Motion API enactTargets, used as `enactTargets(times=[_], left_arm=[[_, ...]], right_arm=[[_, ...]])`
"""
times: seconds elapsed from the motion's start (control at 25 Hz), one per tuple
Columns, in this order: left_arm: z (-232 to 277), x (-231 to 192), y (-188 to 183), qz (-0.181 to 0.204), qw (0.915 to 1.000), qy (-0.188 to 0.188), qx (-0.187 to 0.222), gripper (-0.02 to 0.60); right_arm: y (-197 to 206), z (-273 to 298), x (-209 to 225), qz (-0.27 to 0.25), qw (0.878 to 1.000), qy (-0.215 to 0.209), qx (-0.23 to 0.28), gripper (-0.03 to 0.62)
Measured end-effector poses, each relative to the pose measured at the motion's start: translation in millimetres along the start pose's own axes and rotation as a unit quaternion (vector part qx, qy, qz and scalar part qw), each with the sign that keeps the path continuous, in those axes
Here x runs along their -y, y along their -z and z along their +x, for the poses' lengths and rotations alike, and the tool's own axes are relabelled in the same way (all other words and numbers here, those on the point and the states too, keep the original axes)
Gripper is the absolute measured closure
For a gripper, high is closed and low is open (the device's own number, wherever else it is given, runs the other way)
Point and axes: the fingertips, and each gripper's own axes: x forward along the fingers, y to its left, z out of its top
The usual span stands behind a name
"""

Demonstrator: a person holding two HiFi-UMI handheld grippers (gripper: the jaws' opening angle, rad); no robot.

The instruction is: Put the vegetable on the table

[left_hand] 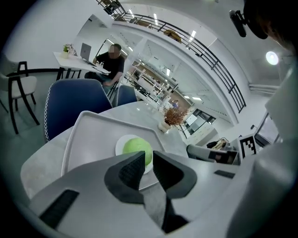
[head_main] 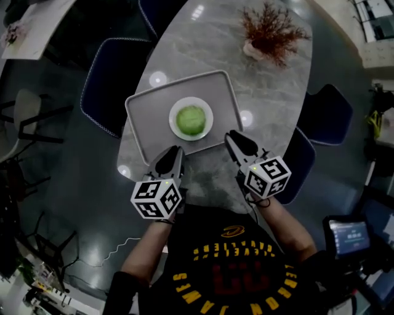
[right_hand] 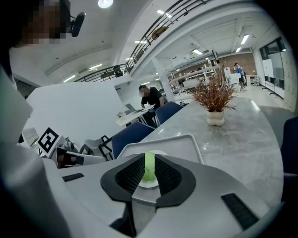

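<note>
Right now the vegetable [head_main: 191, 120] sits on a plate [head_main: 173, 119] in the middle of a tray [head_main: 144, 117] on the table [head_main: 271, 86]. The left gripper [head_main: 175, 150] hovers at the plate's 7 o'clock and the right gripper [head_main: 231, 135] at its 5 o'clock, both by the tray's near edge. Both pairs of jaws are narrowly apart and hold nothing. 1 dried plant [head_main: 269, 31] stands at the plate's 1 o'clock.

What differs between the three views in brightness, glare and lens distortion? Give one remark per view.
Head view: dim overall, with round white lamp glare on the table. Left gripper view: bright, with dark rounded corners, and the balcony railing bowed by the wide lens. Right gripper view: the same bowing, and a ceiling lamp blown out.
</note>
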Motion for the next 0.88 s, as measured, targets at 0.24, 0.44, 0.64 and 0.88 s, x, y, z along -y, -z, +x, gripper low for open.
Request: enactTargets(times=[0.24,0.44,0.64,0.88], left_arm=[[20.9,-34.5,4.2,0.000,0.9988,-0.016,-0.046,0.528],[46.8,-52.1,1.0,-0.002,0.9969,-0.034,-0.071,0.528],[63.0,-70.6,5.9,-0.008,0.9940,-0.054,-0.095,0.509],[70.0,-75.1,18.2,-0.007,0.9906,-0.049,-0.128,0.509]], right_arm=[[20.7,36.6,8.5,0.010,0.998,0.023,-0.052,0.526],[36.1,65.8,28.5,0.037,0.994,0.031,-0.094,0.526],[55.6,87.8,42.3,0.041,0.989,0.035,-0.141,0.526],[69.2,100.8,47.6,0.053,0.984,0.039,-0.168,0.525]])
